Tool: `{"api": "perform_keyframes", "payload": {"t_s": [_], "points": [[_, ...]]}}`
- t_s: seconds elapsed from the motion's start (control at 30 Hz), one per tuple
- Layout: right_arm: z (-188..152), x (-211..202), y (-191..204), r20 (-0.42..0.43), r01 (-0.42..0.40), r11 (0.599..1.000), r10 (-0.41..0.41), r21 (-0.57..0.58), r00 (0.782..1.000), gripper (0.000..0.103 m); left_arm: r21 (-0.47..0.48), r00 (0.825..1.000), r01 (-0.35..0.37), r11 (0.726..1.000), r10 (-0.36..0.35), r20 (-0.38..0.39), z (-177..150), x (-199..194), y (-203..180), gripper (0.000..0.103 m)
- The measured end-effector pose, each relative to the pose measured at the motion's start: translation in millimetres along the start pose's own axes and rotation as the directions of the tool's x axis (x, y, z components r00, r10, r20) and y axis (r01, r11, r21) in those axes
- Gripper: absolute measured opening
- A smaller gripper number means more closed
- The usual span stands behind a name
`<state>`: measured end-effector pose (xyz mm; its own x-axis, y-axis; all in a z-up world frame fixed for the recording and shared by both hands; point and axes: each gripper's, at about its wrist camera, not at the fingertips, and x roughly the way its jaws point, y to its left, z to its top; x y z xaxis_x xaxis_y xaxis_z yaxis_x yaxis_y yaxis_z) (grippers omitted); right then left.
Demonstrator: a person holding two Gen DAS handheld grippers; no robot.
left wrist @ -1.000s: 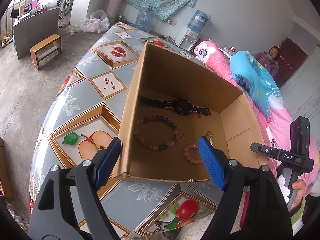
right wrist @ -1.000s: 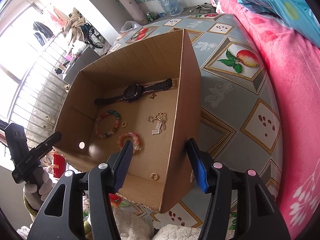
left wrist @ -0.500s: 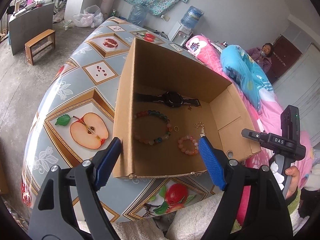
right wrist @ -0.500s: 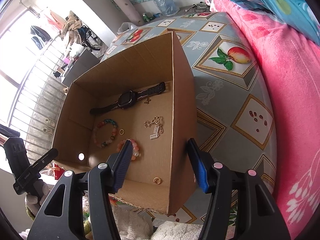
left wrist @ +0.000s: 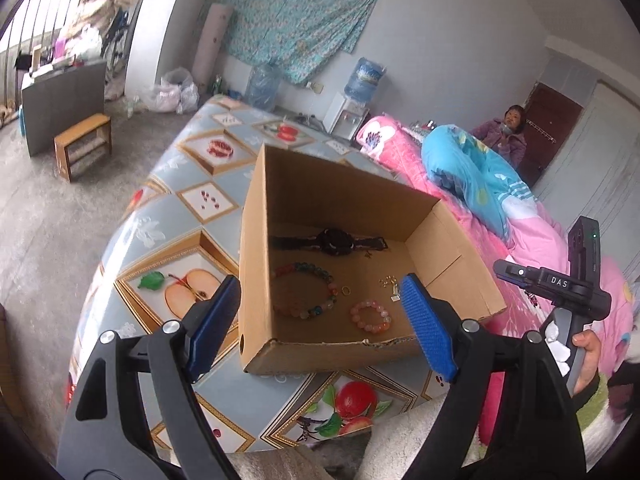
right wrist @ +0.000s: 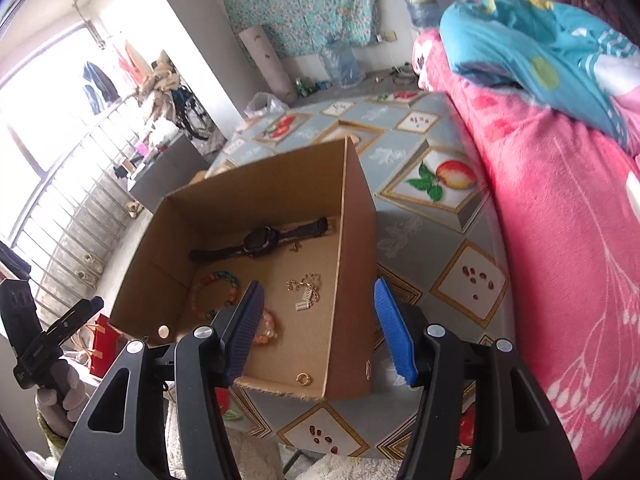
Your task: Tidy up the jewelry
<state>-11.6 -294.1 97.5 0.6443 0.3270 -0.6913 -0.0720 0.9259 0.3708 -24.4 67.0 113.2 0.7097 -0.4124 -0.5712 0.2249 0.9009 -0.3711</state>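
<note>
While both hover empty, left claw just widened, right claw released, cardboard box below.

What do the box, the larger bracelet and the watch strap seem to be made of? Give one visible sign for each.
Box: plain brown cardboard, matt, with a ragged torn front edge.
Larger bracelet: round beads, probably glass or stone; glossy, mixed pink, green and red.
Watch strap: dark and dull, likely rubber or plastic, though it is too small to be sure.
</note>
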Motion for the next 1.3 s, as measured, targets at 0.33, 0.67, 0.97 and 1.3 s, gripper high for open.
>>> {"api": "perform_keyframes", "payload": {"t_s": [0.33,0.67,0.97,1.3], "points": [[-68.9,-66.4,65.1,0.165,-0.013,0.967,0.057,-0.254,0.985,0.082,0.129,0.967,-0.226,0.966,0.207,0.146,-32.0,-47.6,-44.6,0.095],[-105.9,-33.5,87.2,0.051,0.015,0.963,-0.001,-0.271,0.999,0.083,0.187,0.968,-0.253,0.949,0.245,0.062,-68.7,-21.0,-66.9,0.095],[-111.9,-10.2,83.5,-0.026,0.034,0.978,-0.041,-0.208,0.999,0.083,0.074,0.968,-0.233,0.970,0.238,-0.074,-73.0,3.8,-64.8,0.095],[-111.6,2.0,75.4,-0.063,0.064,0.988,-0.073,-0.140,0.995,0.083,0.072,0.923,-0.367,0.927,0.373,-0.098,-69.2,22.4,-66.1,0.095]]}}
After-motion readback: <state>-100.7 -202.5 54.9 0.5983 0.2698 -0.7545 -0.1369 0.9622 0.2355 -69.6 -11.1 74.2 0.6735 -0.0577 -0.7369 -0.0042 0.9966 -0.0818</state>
